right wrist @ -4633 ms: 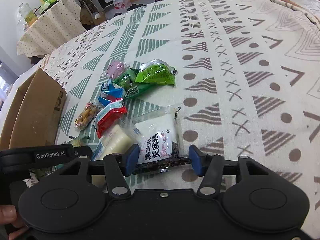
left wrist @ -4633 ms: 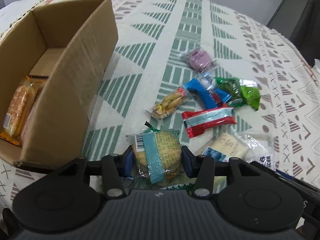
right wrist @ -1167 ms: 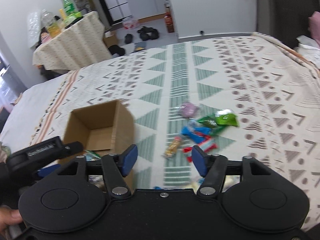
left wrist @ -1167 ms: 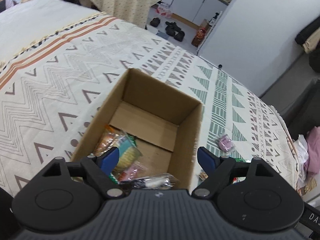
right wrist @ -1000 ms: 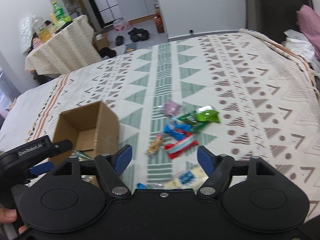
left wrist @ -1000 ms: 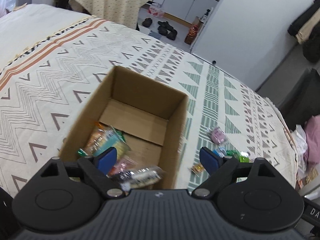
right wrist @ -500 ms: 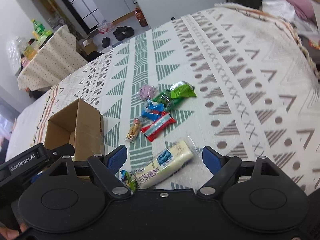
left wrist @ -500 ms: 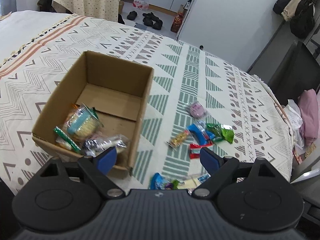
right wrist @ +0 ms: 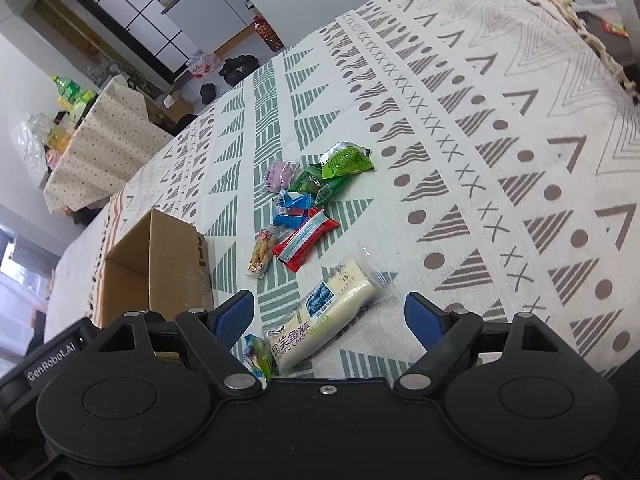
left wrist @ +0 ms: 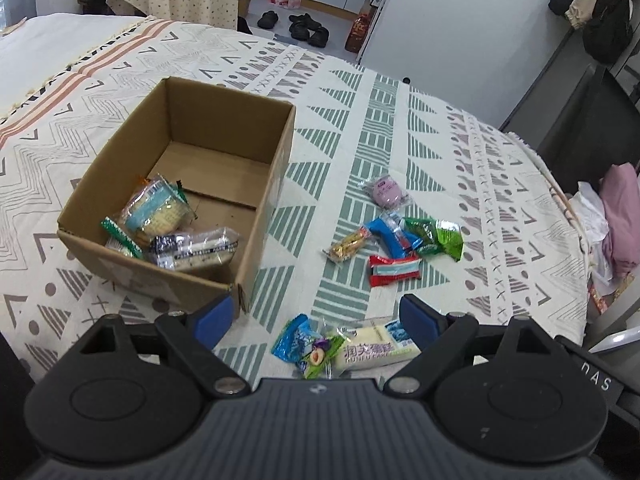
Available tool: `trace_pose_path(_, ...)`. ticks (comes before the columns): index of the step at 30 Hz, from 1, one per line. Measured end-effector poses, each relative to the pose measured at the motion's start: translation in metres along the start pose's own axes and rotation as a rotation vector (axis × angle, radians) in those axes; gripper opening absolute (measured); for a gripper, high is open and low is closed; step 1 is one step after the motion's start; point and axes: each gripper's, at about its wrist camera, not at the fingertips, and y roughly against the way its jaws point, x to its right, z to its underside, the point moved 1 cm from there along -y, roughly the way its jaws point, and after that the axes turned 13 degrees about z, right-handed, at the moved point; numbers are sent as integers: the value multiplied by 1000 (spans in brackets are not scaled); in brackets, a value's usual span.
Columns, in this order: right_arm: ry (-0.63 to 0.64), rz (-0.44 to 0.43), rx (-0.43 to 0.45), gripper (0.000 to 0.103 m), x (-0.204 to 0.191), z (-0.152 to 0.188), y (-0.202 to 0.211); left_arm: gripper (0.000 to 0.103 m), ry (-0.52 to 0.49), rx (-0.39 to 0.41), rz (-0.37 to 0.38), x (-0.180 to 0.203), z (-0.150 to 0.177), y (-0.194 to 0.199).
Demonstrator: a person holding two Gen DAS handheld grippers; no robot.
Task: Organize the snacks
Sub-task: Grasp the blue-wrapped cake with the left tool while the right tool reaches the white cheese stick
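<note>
An open cardboard box (left wrist: pixel 256 184) sits on the patterned cloth at the left and holds several snack packs, among them a round biscuit pack (left wrist: pixel 154 210) and a black-and-white pack (left wrist: pixel 192 248). The box also shows in the right wrist view (right wrist: pixel 160 264). Loose snacks lie to its right: a pink pack (left wrist: pixel 386 191), blue (left wrist: pixel 386 234), green (left wrist: pixel 438 236), red (left wrist: pixel 394 270) and a nut bar (left wrist: pixel 347 245). A white cake pack (left wrist: pixel 374 350) (right wrist: pixel 328 312) and a small blue pack (left wrist: pixel 298 340) lie nearest. My left gripper (left wrist: pixel 316 320) and right gripper (right wrist: pixel 330 316) are open and empty above them.
The cloth-covered surface (right wrist: pixel 500 160) ends at its right edge near pink clothes (left wrist: pixel 622 216). A draped side table with bottles (right wrist: pixel 100 136) and shoes on the floor (left wrist: pixel 304 26) lie beyond the far edge.
Both grippers have released their packs into the box and pulled back and right; the views now take in the loose snacks. The right wrist view sits lower, over the white cake pack.
</note>
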Motion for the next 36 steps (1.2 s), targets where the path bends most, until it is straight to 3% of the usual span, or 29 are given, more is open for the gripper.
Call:
trace_pose_path(19, -85, -96, -148, 61, 11, 14, -52, 84, 23, -108, -70, -15, 22, -52)
trace_pose_path(24, -110, -105, -194, 56, 13, 15, -73, 76, 33, -154, -88, -19, 26, -71)
trace_pose_path(32, -91, -98, -232, 55, 6, 9, -97, 75, 72, -196, -122, -31, 28, -93)
trace_pose_path(36, -57, -86, -233, 55, -3, 7, -105, 69, 96, -202, -129, -39, 29, -100)
